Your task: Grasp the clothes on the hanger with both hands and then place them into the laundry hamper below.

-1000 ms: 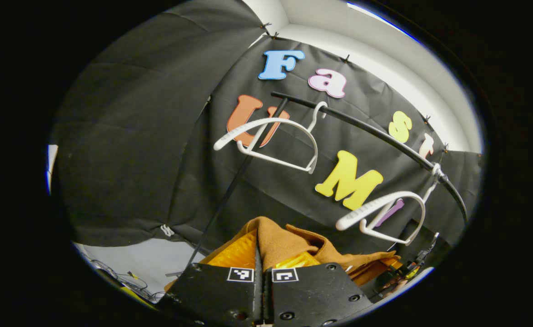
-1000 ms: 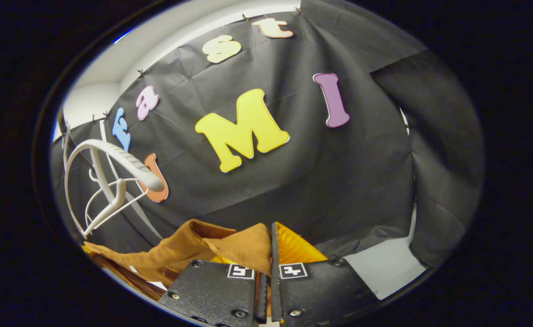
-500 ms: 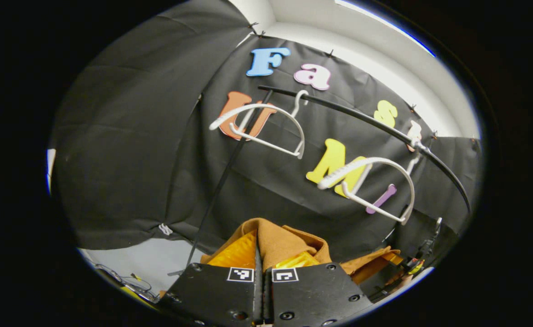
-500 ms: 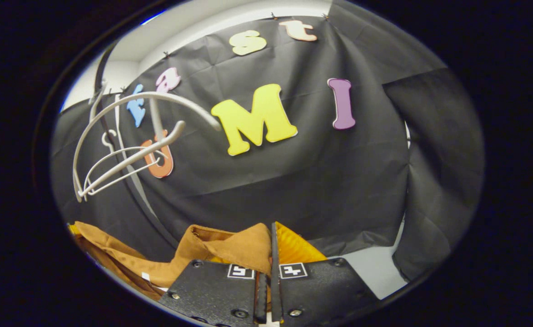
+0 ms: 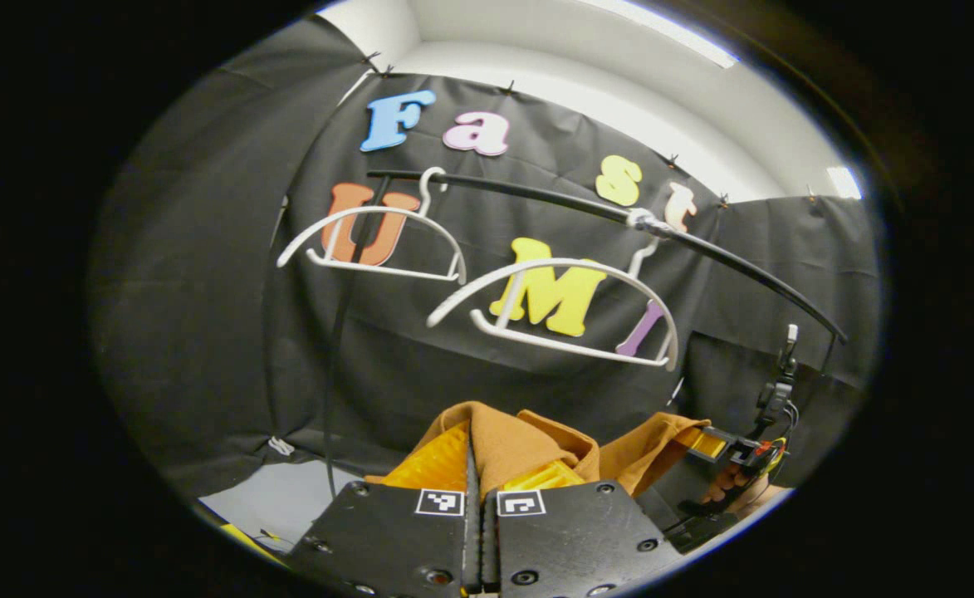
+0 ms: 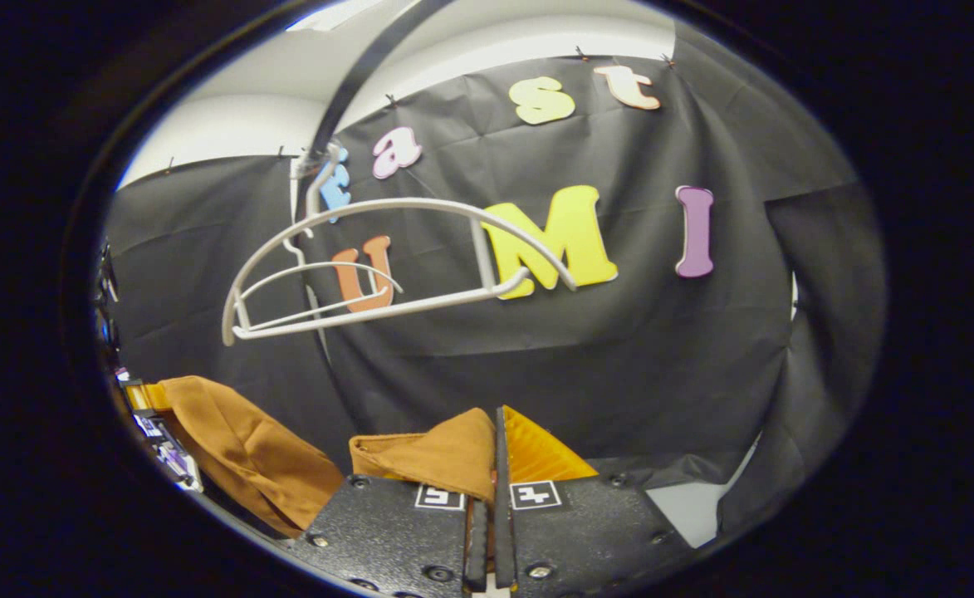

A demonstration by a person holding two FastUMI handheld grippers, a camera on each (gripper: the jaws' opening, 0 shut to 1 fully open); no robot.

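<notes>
Presently, left gripper view: left gripper [image 5: 480,469] pinches brown garment [image 5: 528,440] at bottom centre, empty hangers [image 5: 553,311] above. Right gripper view: right gripper [image 6: 495,465] clamps its other shoulder, bottom centre. Soft, light, droops; hold edges.

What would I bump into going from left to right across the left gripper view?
First white hanger → left tongs pinching the brown garment → second white hanger → right tongs, farther off, also holding the garment.
</notes>
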